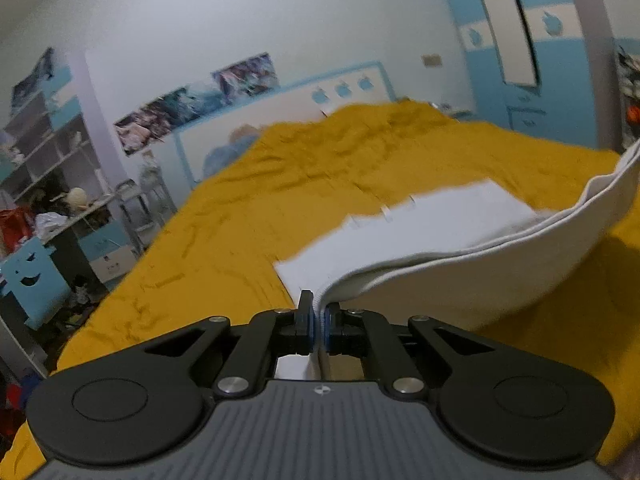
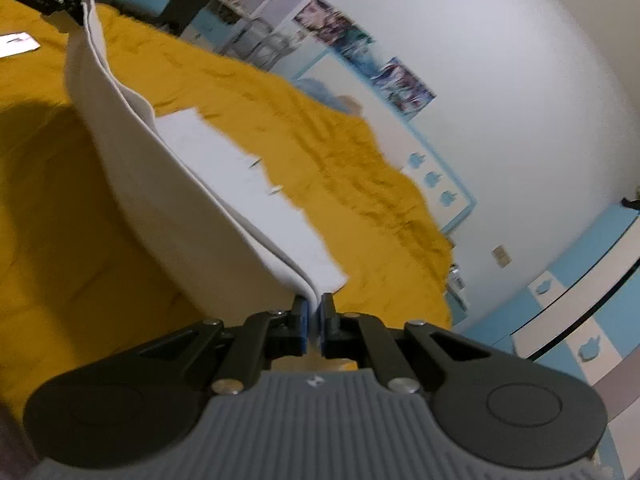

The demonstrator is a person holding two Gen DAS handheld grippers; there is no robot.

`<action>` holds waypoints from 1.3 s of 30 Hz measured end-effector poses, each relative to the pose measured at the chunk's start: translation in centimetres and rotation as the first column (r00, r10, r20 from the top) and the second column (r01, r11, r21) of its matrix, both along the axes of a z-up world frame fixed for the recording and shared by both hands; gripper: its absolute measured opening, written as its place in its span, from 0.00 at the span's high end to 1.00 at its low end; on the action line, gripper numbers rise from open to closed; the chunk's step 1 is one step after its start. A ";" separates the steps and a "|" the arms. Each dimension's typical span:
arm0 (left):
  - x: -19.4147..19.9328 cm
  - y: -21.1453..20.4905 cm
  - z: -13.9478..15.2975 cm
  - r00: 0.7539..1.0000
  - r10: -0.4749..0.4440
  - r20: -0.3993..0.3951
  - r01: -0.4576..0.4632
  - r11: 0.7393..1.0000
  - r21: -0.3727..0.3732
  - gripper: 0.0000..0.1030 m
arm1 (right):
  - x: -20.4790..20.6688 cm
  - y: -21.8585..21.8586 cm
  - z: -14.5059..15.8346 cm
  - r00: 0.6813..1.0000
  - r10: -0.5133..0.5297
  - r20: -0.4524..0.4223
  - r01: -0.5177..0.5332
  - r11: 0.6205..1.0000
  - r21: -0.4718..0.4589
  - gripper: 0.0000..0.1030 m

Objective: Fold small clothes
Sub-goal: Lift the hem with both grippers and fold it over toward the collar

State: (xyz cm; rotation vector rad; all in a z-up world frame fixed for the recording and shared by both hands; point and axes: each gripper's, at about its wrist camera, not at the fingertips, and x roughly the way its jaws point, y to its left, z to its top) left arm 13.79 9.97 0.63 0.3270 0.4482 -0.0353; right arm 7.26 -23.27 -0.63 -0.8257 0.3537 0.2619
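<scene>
White garment [image 1: 460, 276] held above yellow bed [image 1: 224, 216], doubled edge stretched left-right between grippers, far part lying flat on bed. Left gripper [image 1: 319, 316] jaws clenched on one end; right gripper [image 2: 315, 320] jaws clenched on other.
</scene>
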 end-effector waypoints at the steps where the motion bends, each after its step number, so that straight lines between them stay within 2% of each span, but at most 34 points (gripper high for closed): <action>1: 0.9 0.0 0.4 1.000 0.007 0.013 -0.007 1.000 0.002 0.95 | 0.9 0.0 0.5 1.000 -0.006 0.012 0.005 1.000 0.014 1.00; 8: 7.1 -0.2 2.9 0.996 0.015 0.086 -0.019 0.999 0.038 0.95 | 8.5 0.8 3.7 0.995 -0.058 0.078 0.053 0.996 0.068 1.00; 14: 12.9 -0.5 4.8 0.991 0.011 0.134 -0.022 0.997 0.077 0.95 | 16.3 1.9 6.6 0.989 -0.065 0.131 0.057 0.996 0.066 1.00; 18: 16.9 -0.7 4.7 0.990 0.019 0.143 -0.032 0.995 0.096 0.95 | 22.4 2.5 8.1 0.987 -0.077 0.141 0.065 0.994 0.086 1.00; 22: 21.4 -0.5 3.4 0.993 0.024 0.117 -0.035 0.995 0.096 0.95 | 29.2 3.3 8.0 0.988 -0.089 0.124 0.076 0.992 0.100 1.00; 26: 25.3 -0.4 0.5 0.997 0.029 0.065 -0.036 0.992 0.119 0.95 | 35.8 3.8 5.5 0.992 -0.097 0.075 0.088 0.989 0.116 1.00; 30: 28.7 -0.6 -3.2 0.999 0.038 0.000 -0.037 0.987 0.154 0.95 | 41.7 4.2 1.5 0.993 -0.117 0.014 0.114 0.984 0.137 1.00; 34: 31.7 -0.6 -7.2 0.995 0.044 -0.087 -0.030 0.986 0.166 0.95 | 45.5 4.6 -3.4 0.989 -0.137 -0.062 0.144 0.980 0.135 1.00; 39: 34.3 0.4 -10.8 0.983 0.056 -0.173 -0.031 0.989 0.143 0.95 | 49.1 5.4 -9.3 0.978 -0.161 -0.134 0.177 0.977 0.118 1.00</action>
